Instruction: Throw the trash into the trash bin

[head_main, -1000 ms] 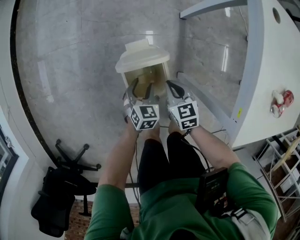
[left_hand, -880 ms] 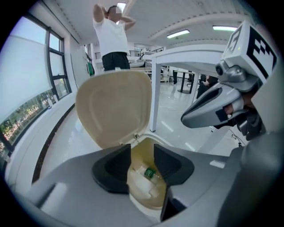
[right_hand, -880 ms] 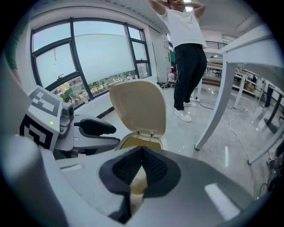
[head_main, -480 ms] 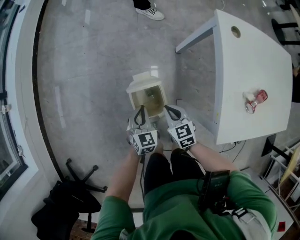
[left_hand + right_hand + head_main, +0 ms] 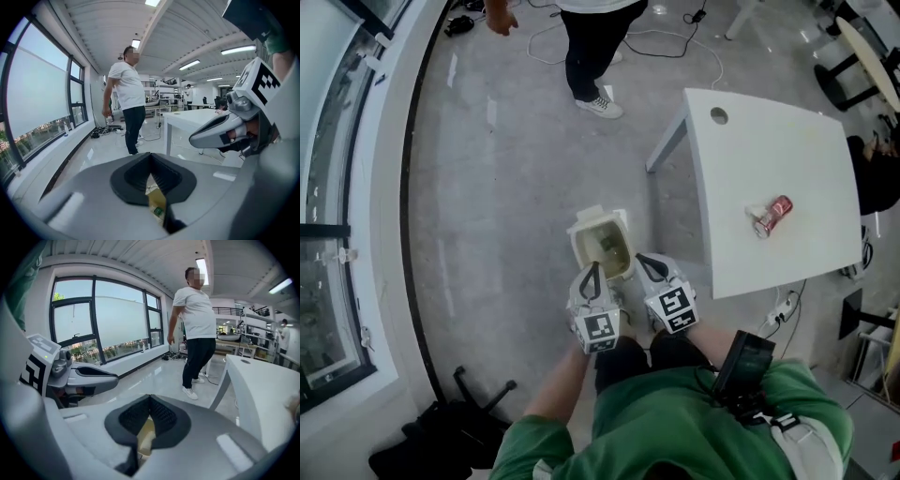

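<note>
The left tongs point(image 5: 593, 270) and right tongs point(image 5: 648, 263) are both closed and empty above the trash bin point(image 5: 602, 246). The red can point(image 5: 769, 217) lies mid-counter point(image 5: 741, 155). It's best to open wide first and grip across its body.

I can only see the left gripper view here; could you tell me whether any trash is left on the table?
Observer: Yes. The head view shows a red can lying on the white table.
Operator: Thank you. Is the right gripper carrying anything?
Observer: No. The right gripper has its jaws together with nothing between them.
Operator: And where is the bin?
Observer: The trash bin stands open on the floor, left of the table in the head view.
</note>
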Tool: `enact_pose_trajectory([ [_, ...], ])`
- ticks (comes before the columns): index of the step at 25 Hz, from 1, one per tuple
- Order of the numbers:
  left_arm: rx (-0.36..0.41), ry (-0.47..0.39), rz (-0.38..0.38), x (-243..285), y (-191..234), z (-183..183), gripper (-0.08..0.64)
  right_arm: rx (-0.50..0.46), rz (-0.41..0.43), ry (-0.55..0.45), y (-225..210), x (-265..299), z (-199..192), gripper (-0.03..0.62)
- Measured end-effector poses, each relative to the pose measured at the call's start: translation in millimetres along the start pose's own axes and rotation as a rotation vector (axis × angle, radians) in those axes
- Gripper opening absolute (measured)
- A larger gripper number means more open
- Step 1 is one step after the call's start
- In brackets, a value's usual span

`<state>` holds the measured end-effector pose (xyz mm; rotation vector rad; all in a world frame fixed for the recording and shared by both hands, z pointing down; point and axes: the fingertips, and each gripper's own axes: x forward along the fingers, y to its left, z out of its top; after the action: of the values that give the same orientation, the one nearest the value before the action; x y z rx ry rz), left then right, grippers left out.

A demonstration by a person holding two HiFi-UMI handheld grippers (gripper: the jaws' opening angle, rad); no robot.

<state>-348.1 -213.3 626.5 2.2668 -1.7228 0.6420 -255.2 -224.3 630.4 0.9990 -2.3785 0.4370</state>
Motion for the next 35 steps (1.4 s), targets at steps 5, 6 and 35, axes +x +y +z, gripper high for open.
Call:
enact_pose_trajectory([
  [5,0.003,-0.065,0.018,-36.8,-16.9,34.0,0.005,-0.024,0.026,-0.085,15.8,-43.4,29.6,0.003],
  [6,0.000,-0.076,0.022,-43.7,-20.6,39.1,0.005,-0.030,0.036,-0.103,19.1,-51.6,35.4,0.003],
  [35,0.085,-0.430,0.207,-229.0,-151.1,174.2,0.005,-0.128,0.138,-0.457,24.6,-289.4,91.0,0.003],
])
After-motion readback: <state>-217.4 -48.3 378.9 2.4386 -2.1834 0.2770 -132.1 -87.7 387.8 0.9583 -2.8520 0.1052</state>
